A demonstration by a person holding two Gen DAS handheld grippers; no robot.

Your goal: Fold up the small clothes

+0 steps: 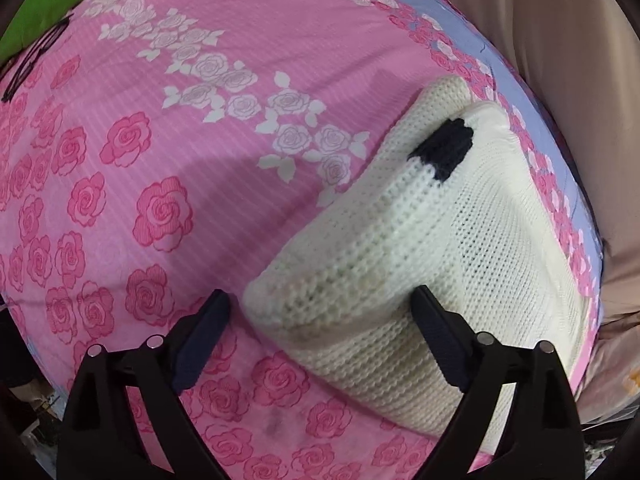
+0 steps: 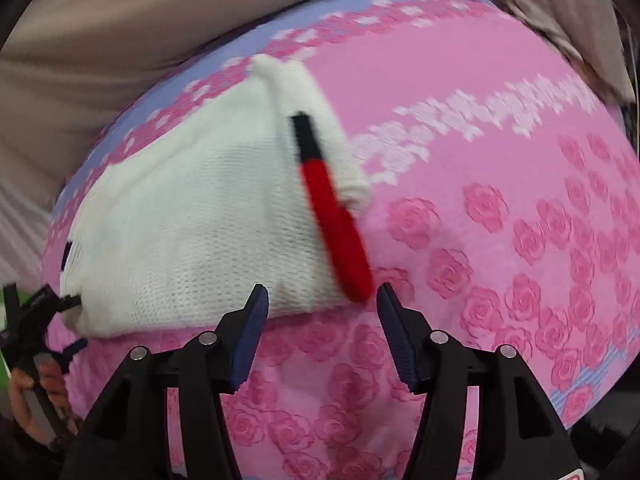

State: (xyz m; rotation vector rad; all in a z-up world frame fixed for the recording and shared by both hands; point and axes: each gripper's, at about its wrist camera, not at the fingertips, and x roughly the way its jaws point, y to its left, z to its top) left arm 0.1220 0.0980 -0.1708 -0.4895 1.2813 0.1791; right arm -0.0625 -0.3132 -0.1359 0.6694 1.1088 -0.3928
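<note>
A small cream knitted garment (image 1: 404,248) lies folded on the pink rose-print bedsheet (image 1: 168,168), with a dark navy patch (image 1: 444,152) on top. My left gripper (image 1: 320,328) stands open wide over the garment's near corner; its fingers straddle the fold and do not press it. In the right wrist view the garment (image 2: 192,208) shows a red and black stripe (image 2: 332,216) along its right edge. My right gripper (image 2: 322,304) is open just in front of the garment's lower edge, near the red end of the stripe. The left gripper (image 2: 74,324), held by a hand, is at the garment's left corner.
The sheet's blue band with a rose border (image 1: 516,92) runs behind the garment. Beige fabric (image 1: 560,40) lies beyond it. A green cloth (image 1: 48,4) sits at the far left corner, with dark glasses (image 1: 36,56) on the sheet nearby. Bare pink sheet (image 2: 500,200) spreads to the right.
</note>
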